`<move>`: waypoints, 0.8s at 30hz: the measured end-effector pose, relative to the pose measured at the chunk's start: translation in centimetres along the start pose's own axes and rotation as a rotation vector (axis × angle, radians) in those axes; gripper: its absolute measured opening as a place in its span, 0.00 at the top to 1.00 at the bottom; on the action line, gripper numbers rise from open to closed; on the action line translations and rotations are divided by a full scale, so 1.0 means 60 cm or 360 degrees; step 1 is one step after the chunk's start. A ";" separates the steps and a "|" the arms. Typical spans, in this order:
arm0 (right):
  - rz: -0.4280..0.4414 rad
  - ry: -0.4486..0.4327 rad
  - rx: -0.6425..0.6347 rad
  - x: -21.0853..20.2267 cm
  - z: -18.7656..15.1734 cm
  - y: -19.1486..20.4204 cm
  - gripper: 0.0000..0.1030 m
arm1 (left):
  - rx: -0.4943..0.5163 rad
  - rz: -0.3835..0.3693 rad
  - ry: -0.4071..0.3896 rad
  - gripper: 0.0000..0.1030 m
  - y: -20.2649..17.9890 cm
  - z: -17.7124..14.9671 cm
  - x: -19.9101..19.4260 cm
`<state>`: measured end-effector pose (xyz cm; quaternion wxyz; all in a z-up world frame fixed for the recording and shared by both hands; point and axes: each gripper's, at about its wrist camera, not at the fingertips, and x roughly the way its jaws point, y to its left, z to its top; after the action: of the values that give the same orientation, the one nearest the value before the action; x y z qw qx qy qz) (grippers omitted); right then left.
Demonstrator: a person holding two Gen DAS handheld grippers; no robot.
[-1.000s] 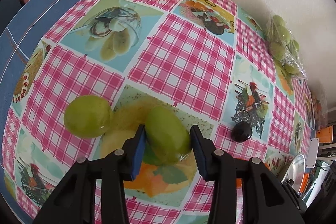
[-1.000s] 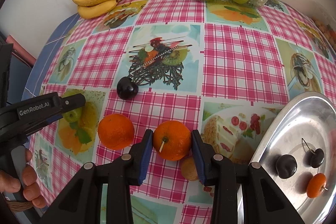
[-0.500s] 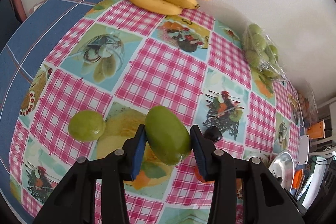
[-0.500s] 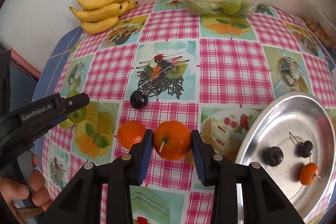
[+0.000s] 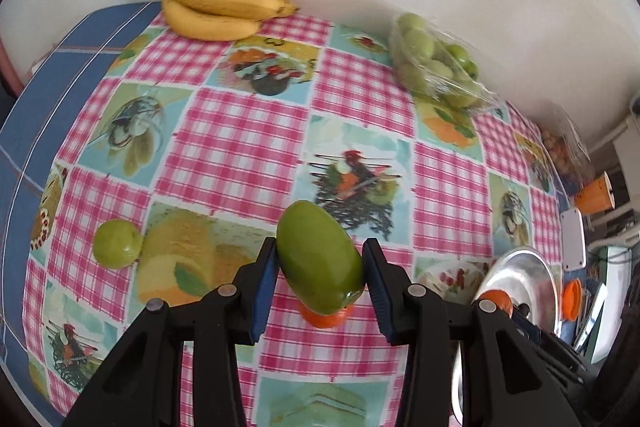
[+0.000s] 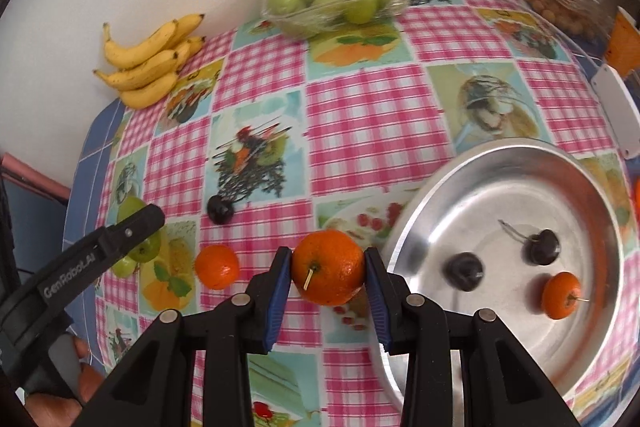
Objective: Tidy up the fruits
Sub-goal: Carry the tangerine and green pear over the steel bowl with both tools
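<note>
My left gripper [image 5: 320, 263] is shut on an oval green fruit [image 5: 318, 259], held above the checked tablecloth. A round green fruit [image 5: 117, 243] lies on the cloth to its left, and part of an orange [image 5: 326, 319] shows beneath the held fruit. My right gripper [image 6: 327, 269] is shut on an orange [image 6: 328, 267] with a short stem, lifted just left of the metal tray [image 6: 412, 223]. In the tray lie two dark cherries [image 6: 464, 271] and a small orange [image 6: 562, 295]. A loose orange [image 6: 217, 266] and a dark cherry [image 6: 220, 209] lie on the cloth. The left gripper [image 6: 138, 227] shows at the left of the right wrist view.
Bananas [image 5: 224, 7] and a wrapped tray of green fruits [image 5: 436, 67] sit along the wall at the back. A bag of small yellow fruits [image 6: 560, 9] is at the far right. The table's blue edge [image 5: 48, 99] runs on the left. A hand [image 6: 60, 399] holds the left gripper.
Both grippers have risen with their fruits and shifted right, toward the metal tray, which now fills more of the right wrist view. The round green fruit has stayed on the cloth.
</note>
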<state>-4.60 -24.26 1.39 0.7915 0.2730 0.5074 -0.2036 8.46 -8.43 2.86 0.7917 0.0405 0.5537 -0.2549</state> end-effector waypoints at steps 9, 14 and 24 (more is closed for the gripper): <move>-0.0086 -0.0062 0.0188 -0.030 0.011 -0.096 0.62 | 0.0240 -0.0118 0.0030 0.57 -0.103 -0.033 -0.012; -0.0142 -0.0092 0.0280 -0.047 0.009 -0.145 0.62 | 0.0351 -0.0214 0.0108 0.57 -0.161 -0.062 -0.003; -0.0179 -0.0071 0.0376 -0.049 0.004 -0.195 0.62 | 0.0559 -0.0257 0.0253 0.57 -0.240 -0.119 0.031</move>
<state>-12.62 -33.30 1.52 0.7523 0.3309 0.4766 -0.3122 -3.64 -19.12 1.62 0.7033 0.1534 0.5630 -0.4061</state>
